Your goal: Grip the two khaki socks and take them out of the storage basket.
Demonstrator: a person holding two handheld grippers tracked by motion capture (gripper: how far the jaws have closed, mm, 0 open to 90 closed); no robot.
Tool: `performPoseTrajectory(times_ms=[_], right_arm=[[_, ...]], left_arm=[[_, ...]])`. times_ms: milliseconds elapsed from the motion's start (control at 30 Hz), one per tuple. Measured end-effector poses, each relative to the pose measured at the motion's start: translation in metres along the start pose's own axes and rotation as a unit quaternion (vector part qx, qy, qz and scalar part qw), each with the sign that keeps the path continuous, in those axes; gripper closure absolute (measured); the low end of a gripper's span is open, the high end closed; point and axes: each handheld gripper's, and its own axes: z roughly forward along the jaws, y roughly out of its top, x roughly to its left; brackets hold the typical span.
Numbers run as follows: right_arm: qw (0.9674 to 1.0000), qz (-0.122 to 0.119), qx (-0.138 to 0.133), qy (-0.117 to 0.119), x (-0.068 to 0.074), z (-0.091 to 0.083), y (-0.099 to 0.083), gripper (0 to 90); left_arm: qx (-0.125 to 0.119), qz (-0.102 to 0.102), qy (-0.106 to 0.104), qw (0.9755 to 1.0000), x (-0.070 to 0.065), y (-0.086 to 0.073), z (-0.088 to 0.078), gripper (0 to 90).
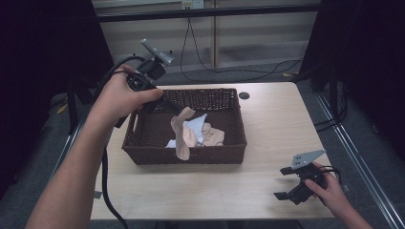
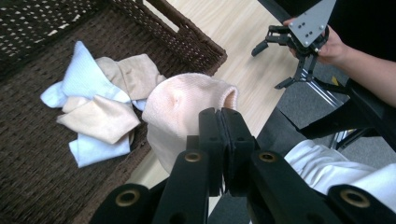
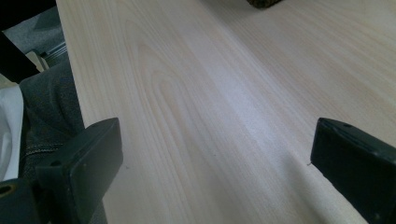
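A dark wicker basket stands on the left half of the light wooden table. My left gripper hovers over the basket's back left part, shut on the top of a peach sock that hangs down into it. In the left gripper view the closed jaws pinch that sock above the basket's near wall. Light blue and beige socks lie crumpled on the basket floor. My right gripper rests low at the table's front right, open, with bare wood between its jaws.
A small dark round hole sits in the table behind the basket. Cables run across the floor beyond the table. The right hand and its gripper also appear far off in the left gripper view.
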Motion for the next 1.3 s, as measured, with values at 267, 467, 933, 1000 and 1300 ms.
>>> performPoseTrajectory(times_ms=[267, 467, 933, 1000, 1300], right_arm=[[1.0, 0.0, -0.001, 0.001, 0.0, 0.0, 0.0, 2.3], [1.0, 0.0, 0.001, 0.001, 0.001, 0.0, 0.0, 2.3], [1.0, -0.003, 0.004, 0.003, 0.001, 0.0, 0.0, 2.3], [1.0, -0.003, 0.005, 0.003, 0.001, 0.0, 0.0, 2.3], [1.0, -0.005, 0.006, 0.004, 0.001, 0.001, 0.0, 2.3]], left_arm=[[0.001, 0.013, -0.007, 0.9999, -0.004, -0.009, 0.018, 88.0], [0.013, 0.019, -0.013, 0.9997, -0.003, -0.017, 0.033, 87.7], [0.026, 0.018, -0.021, 0.9993, 0.004, -0.035, 0.067, 83.4], [0.02, 0.011, -0.03, 0.9993, 0.007, -0.036, 0.071, 75.0], [0.005, 0.011, 0.002, 0.9999, 0.022, -0.032, 0.078, 37.6]])
